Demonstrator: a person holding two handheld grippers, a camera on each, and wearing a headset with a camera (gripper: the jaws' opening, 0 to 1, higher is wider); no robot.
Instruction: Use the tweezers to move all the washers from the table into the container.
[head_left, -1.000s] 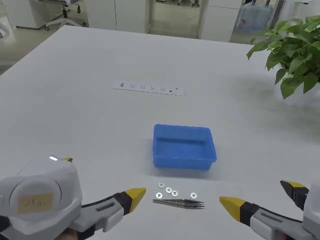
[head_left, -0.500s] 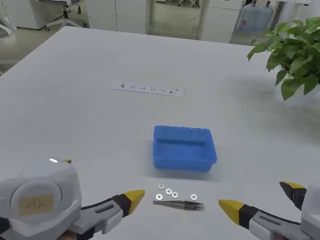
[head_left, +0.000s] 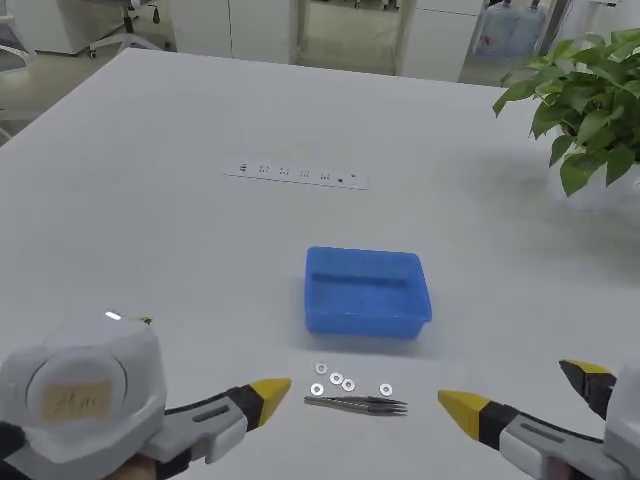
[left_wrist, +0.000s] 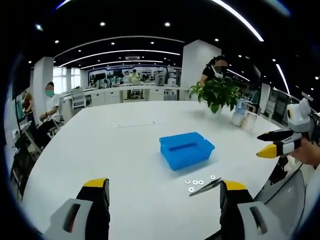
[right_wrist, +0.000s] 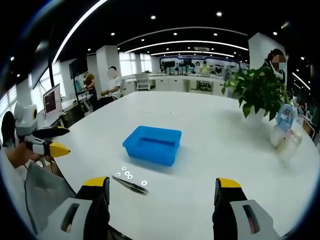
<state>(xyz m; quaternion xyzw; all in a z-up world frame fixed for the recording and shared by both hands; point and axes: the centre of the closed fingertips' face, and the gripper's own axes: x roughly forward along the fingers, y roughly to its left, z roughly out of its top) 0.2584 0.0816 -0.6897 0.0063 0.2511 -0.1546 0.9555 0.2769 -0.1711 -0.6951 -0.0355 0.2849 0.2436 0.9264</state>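
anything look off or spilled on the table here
Nothing stands out. Five washers lie in a loose cluster beside the tweezers, on the person's side of the blue container, which sits upright and looks empty. Nothing looks spilled or damaged.

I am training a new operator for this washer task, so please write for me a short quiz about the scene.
1. How many washers lie on the table?
2. Relative to the container and the tweezers, the washers lie: A. inside the container; B. between them; C. beyond the container.
3. True or false: the left claw and the right claw are both open and empty.
Key: 1. five; 2. B; 3. true.
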